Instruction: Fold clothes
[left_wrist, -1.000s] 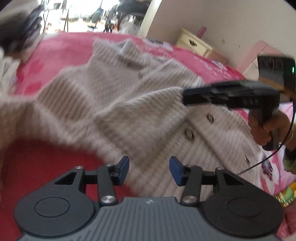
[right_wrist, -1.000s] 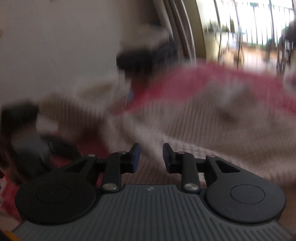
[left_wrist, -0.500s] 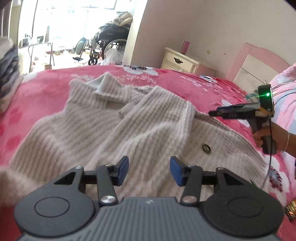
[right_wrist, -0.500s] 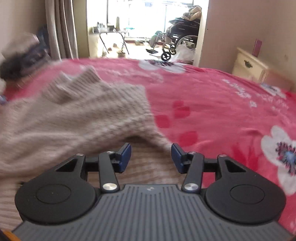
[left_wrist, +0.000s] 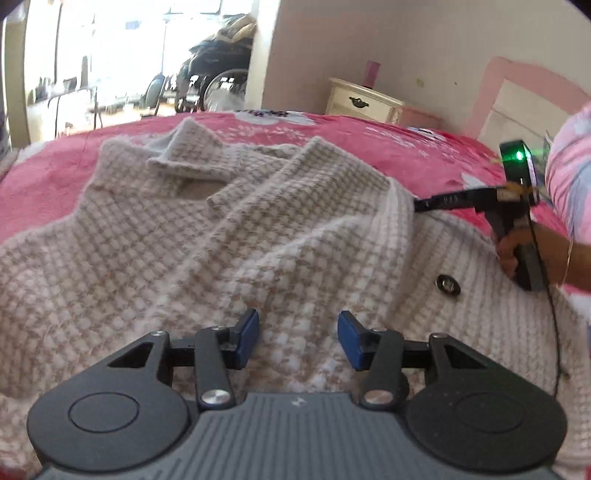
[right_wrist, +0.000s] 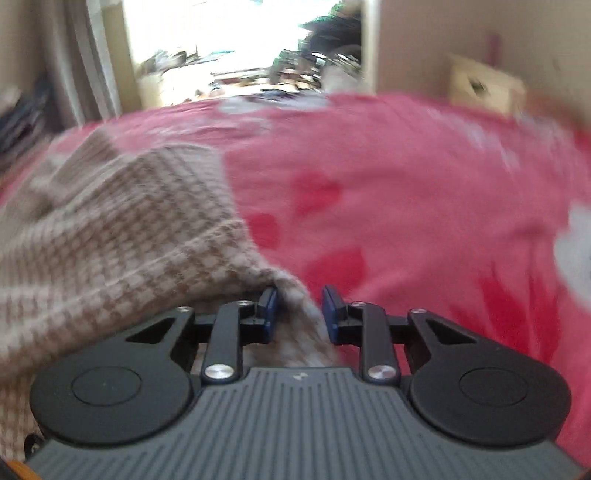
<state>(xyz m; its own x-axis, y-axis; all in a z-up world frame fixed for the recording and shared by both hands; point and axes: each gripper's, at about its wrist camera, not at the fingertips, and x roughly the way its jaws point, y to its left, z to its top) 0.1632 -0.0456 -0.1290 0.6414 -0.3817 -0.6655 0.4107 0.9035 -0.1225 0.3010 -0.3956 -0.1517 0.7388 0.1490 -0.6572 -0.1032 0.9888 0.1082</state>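
Observation:
A beige knit cardigan (left_wrist: 258, 229) lies spread on the red flowered blanket (left_wrist: 424, 155), collar at the far end and a sleeve folded across its front. My left gripper (left_wrist: 298, 339) hovers open low over the near part of the knit, with nothing between its pads. At the cardigan's right edge a hand (left_wrist: 517, 247) holds my right gripper (left_wrist: 421, 205). In the right wrist view that gripper (right_wrist: 300, 312) is closing its jaws, and a raised fold of the cardigan (right_wrist: 129, 229) is pinched between the blue pads.
A metal button (left_wrist: 447, 284) shows on the cardigan's right panel. Bare red blanket (right_wrist: 406, 203) stretches to the right of the garment. Past the bed stand a cream nightstand (left_wrist: 364, 101), a pink headboard (left_wrist: 517, 96) and a wheelchair (left_wrist: 214, 81) by the bright doorway.
My left gripper has sunk closer to the cardigan, jaws unchanged. The right gripper swung to the garment's right edge, opened wider, then narrowed onto a fold of the knit.

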